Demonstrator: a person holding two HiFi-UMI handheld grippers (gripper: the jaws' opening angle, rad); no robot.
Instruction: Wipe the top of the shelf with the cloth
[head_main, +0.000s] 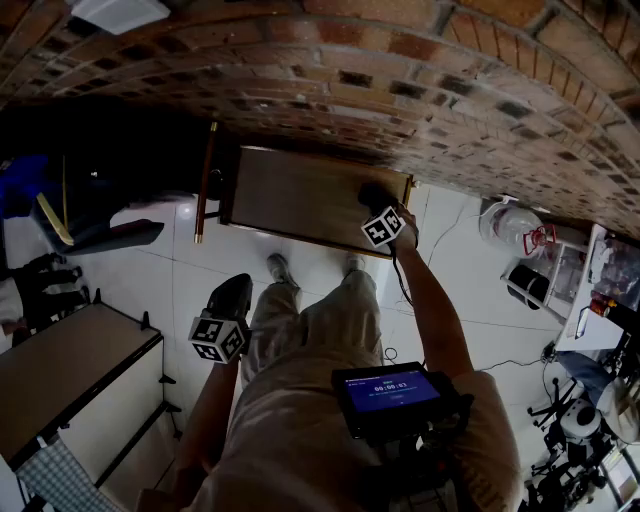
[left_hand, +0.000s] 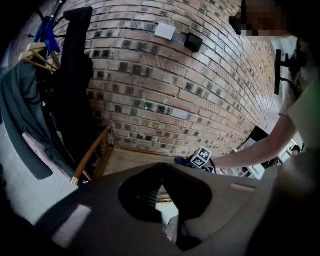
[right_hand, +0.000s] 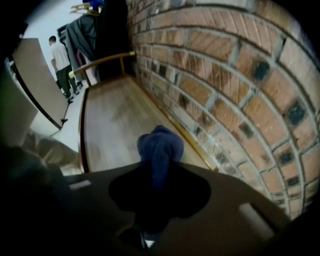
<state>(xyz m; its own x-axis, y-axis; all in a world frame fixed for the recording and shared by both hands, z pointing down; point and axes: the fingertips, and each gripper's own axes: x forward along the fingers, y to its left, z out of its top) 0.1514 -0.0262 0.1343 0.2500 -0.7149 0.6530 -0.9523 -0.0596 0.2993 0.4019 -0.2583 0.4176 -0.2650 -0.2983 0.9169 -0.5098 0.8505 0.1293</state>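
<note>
One blue cloth (right_hand: 160, 146), clamped in the right gripper (right_hand: 159, 167), presses the shelf top (head_main: 290, 195) for wiping; the left gripper (head_main: 232, 296) hangs closed, empty.

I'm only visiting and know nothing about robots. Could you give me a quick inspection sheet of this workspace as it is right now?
Surface: wooden shelf top against the brick wall.
Job's things: blue cloth, bunched, at the shelf's right end.
Clutter: nothing seen on the shelf.
Grippers: right gripper shut on the cloth; left gripper held low, away from the shelf, jaws together, empty.
Cables: one cable runs from the right gripper along the arm.
Surroundings: white tiled floor, hanging clothes, clear jug, table.
</note>
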